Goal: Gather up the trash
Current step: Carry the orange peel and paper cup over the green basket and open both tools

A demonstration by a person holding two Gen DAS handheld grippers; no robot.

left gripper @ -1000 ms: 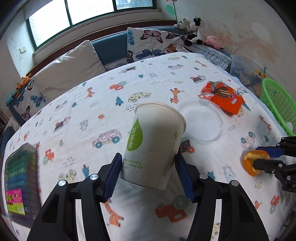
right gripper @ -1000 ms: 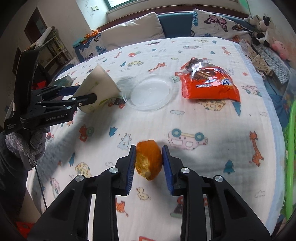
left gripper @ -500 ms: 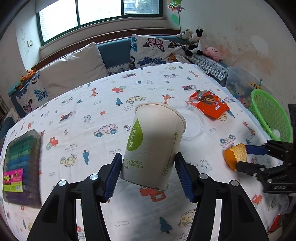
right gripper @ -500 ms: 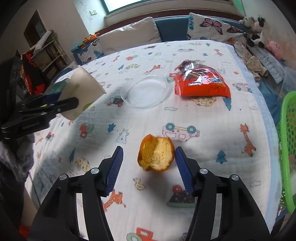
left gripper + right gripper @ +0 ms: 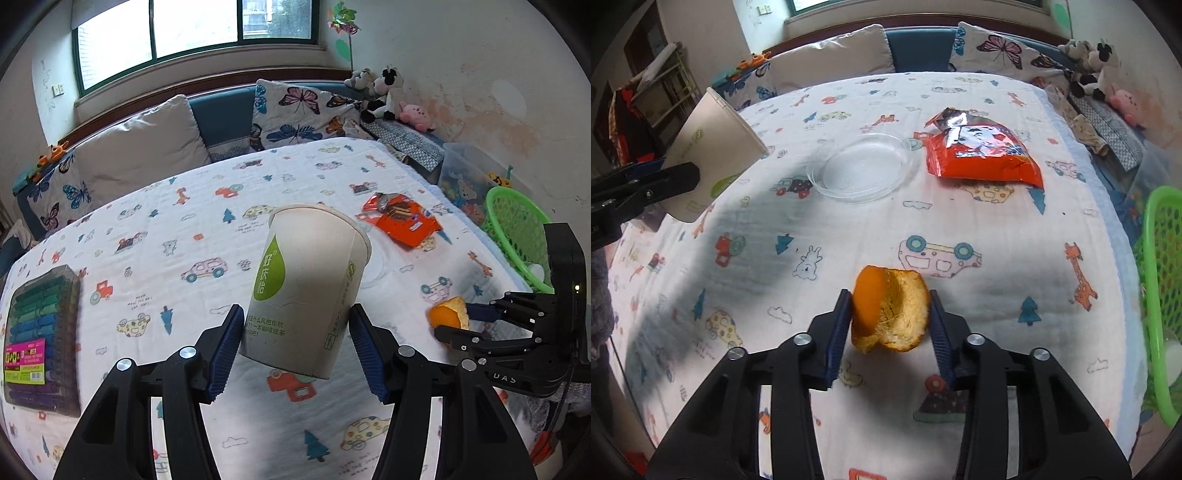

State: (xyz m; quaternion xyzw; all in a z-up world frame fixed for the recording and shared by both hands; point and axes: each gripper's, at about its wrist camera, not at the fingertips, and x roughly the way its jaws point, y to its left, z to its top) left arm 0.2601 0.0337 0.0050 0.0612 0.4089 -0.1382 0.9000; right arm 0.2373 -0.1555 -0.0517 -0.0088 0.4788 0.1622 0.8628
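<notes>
While the left gripper (image 5: 295, 347) pinches a tilted paper cup (image 5: 306, 288) clear of the table (image 5: 960, 221), the right gripper (image 5: 890, 328) has just closed on an orange peel (image 5: 890, 310). Both pads press its 2 sides, near the green basket (image 5: 1160, 295).

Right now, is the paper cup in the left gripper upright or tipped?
Tipped. The paper cup leans in the left gripper, clear of the tablecloth; the right wrist view shows its rim slanted.
</notes>
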